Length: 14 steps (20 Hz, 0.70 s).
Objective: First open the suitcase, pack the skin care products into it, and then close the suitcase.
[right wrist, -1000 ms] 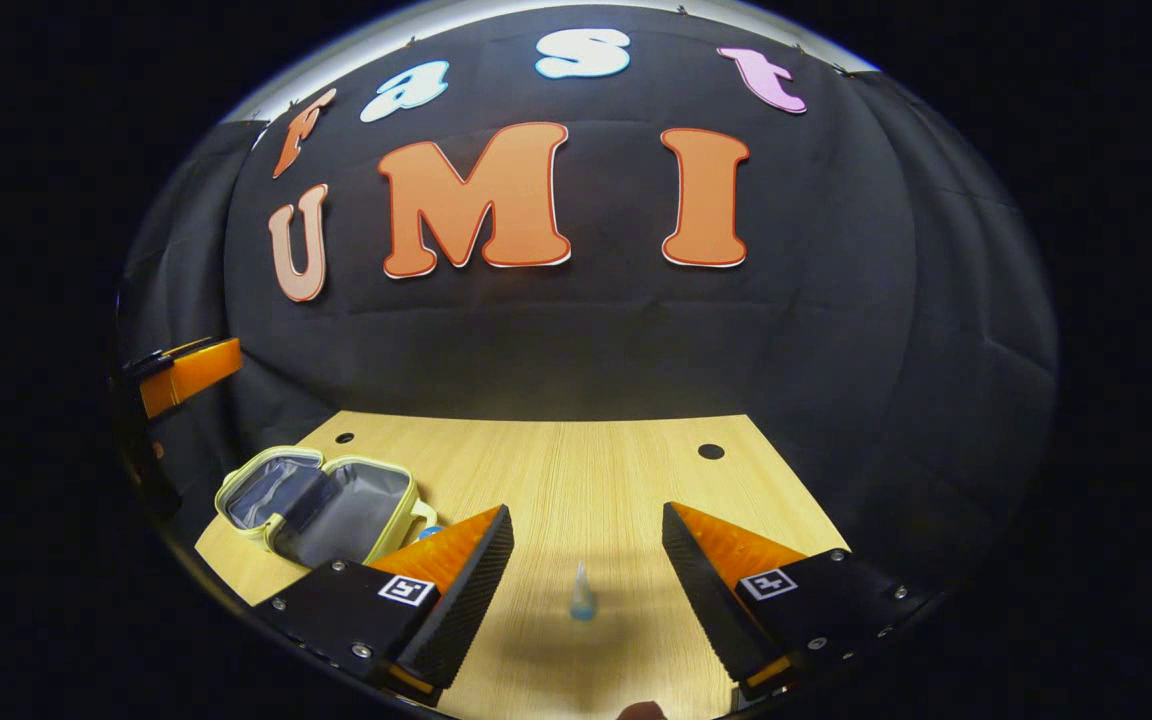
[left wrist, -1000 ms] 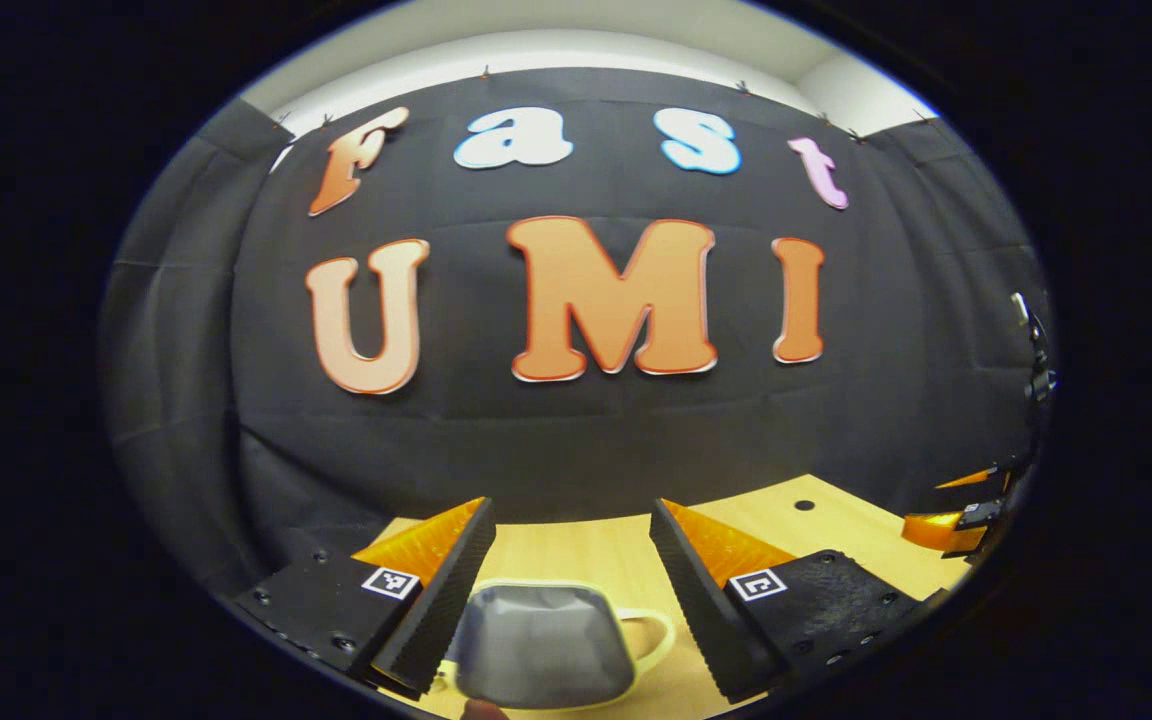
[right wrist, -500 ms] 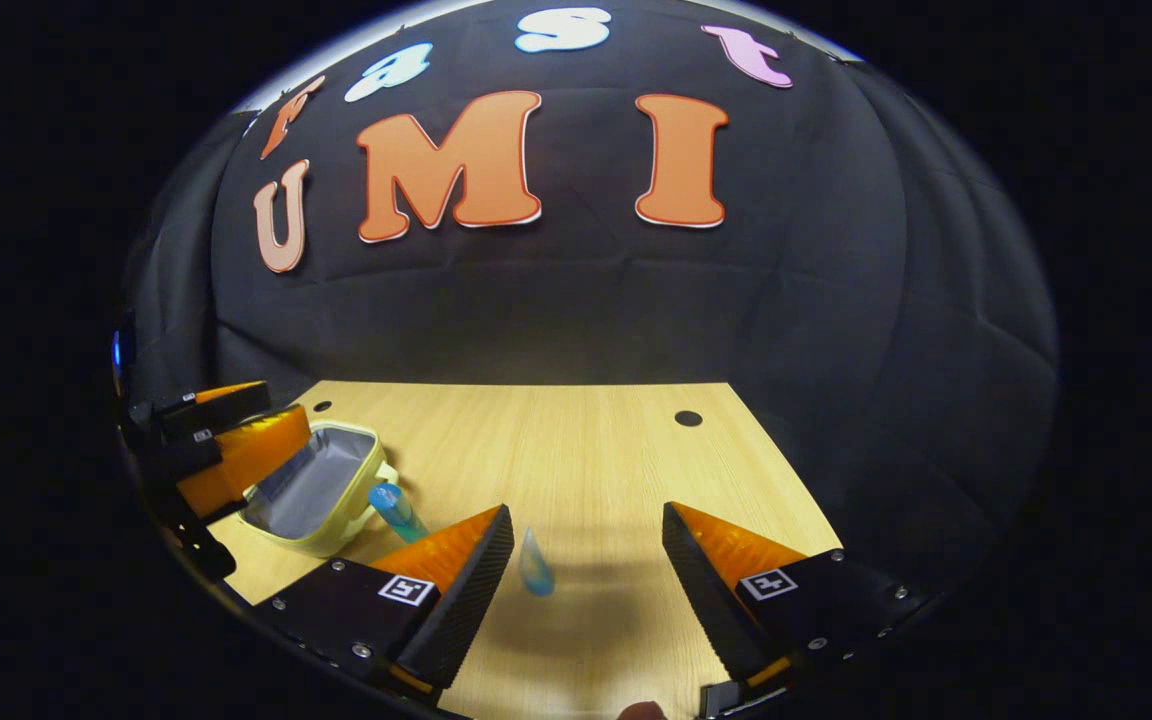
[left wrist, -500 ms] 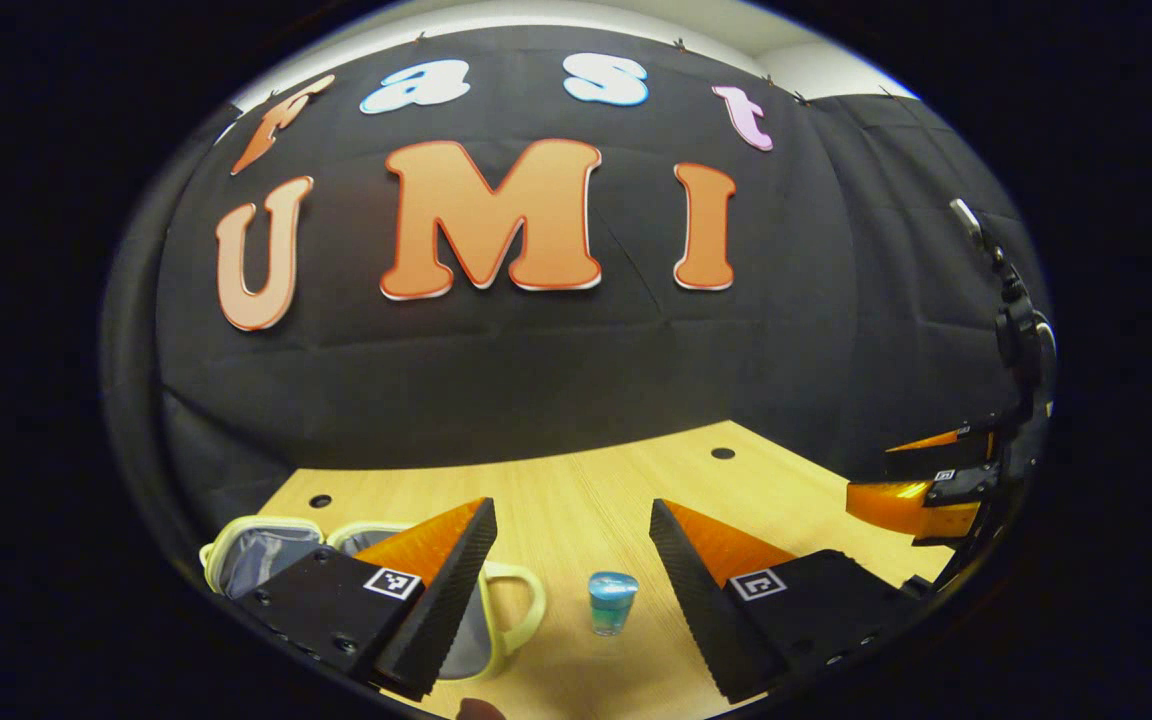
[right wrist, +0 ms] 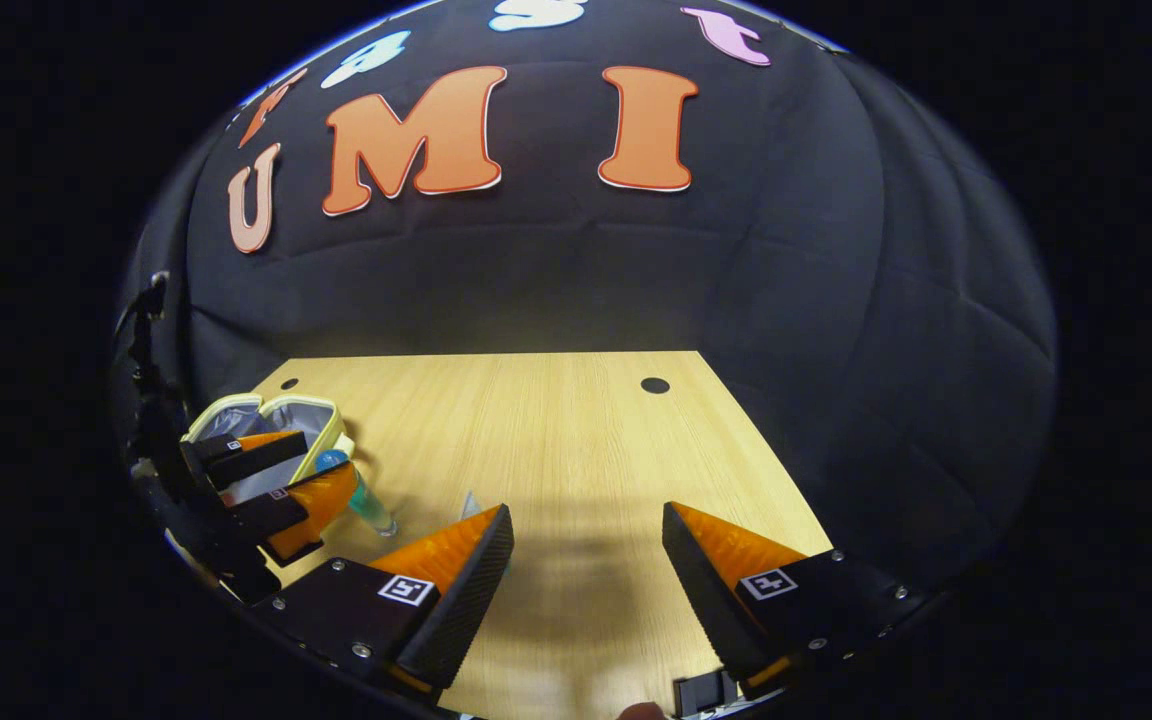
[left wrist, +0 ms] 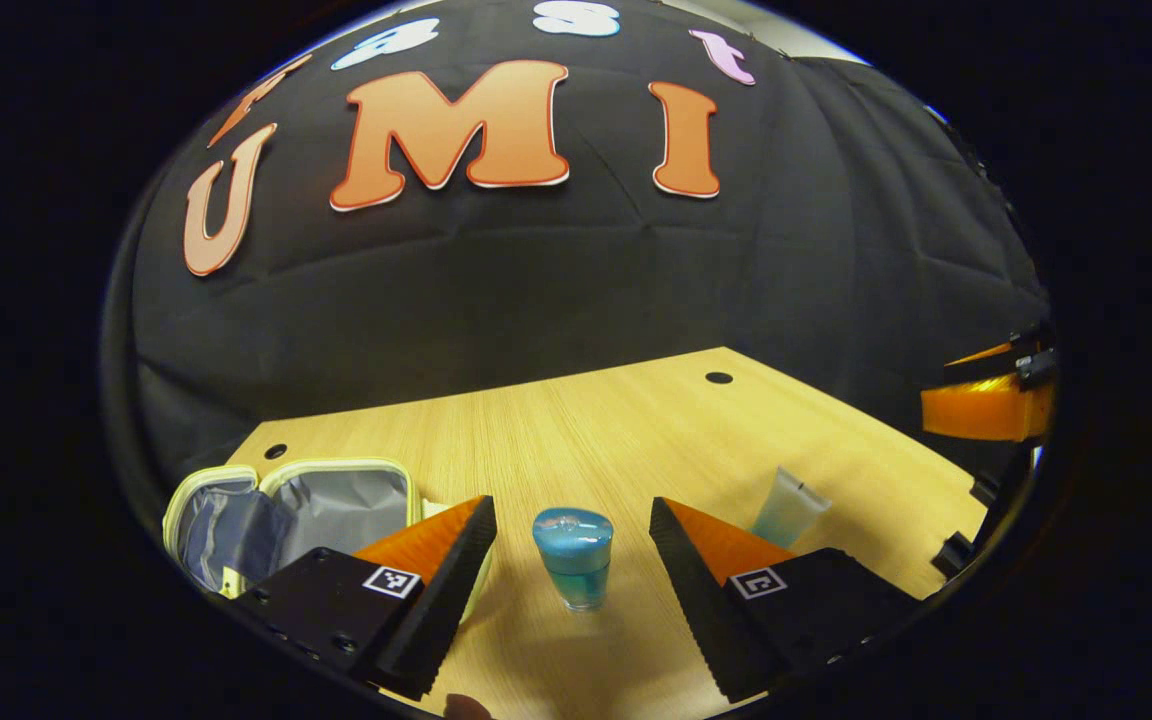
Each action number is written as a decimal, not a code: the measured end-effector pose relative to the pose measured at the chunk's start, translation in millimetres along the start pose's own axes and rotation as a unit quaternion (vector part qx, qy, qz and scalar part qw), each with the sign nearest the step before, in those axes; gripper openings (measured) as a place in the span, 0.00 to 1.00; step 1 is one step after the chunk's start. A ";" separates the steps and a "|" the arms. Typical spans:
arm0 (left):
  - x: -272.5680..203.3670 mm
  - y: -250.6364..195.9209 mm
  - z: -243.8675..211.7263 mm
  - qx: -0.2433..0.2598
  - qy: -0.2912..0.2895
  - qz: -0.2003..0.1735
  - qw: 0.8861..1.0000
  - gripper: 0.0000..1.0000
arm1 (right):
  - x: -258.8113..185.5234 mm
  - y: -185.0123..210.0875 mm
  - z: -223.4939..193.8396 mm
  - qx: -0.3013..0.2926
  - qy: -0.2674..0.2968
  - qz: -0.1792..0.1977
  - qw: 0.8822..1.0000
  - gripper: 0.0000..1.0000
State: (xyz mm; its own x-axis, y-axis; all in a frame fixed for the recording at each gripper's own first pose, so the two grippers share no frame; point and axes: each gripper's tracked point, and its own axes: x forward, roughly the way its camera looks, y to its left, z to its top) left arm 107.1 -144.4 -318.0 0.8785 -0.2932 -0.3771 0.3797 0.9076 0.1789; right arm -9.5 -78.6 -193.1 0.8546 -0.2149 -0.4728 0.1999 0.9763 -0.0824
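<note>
Between left tongs (left wrist: 568, 525), wide open, nothing held: blue-capped bottle (left wrist: 573, 558) upright on surface (left wrist: 636, 430); right tongs (right wrist: 586, 545) open, empty; suitcase (left wrist: 286, 505) open.

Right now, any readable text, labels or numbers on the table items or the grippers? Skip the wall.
No readable text.
Blue-capped clear plastic bottle: no legible print.
Pale translucent squeeze tube: too blurred to tell.
Open yellow-green suitcase with grey lining: no text visible.
Left hand-held gripper: square black-and-white marker on each finger, a pattern, not words.
Right hand-held gripper: the same kind of marker, not words.
</note>
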 end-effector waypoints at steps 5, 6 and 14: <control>35.9 3.5 -47.0 -0.006 0.029 0.012 0.999 0.96 | 4.1 -4.8 -7.1 -0.016 0.008 -0.005 1.000 0.95; 41.1 6.2 -56.3 -0.002 0.036 0.022 0.999 0.96 | 4.6 -5.3 -6.7 -0.016 0.009 -0.006 1.000 0.95; 51.9 1.9 -70.8 -0.015 0.048 0.027 0.998 0.48 | 10.3 -7.7 -20.8 -0.007 0.025 -0.008 1.000 0.96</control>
State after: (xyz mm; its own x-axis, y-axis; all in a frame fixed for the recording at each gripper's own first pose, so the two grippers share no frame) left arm 132.9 -136.7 -401.5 0.8650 -0.2153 -0.4532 0.3231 0.9301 0.1748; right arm -12.2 -87.8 -215.6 0.8258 -0.2290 -0.5153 0.2058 0.9732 -0.1027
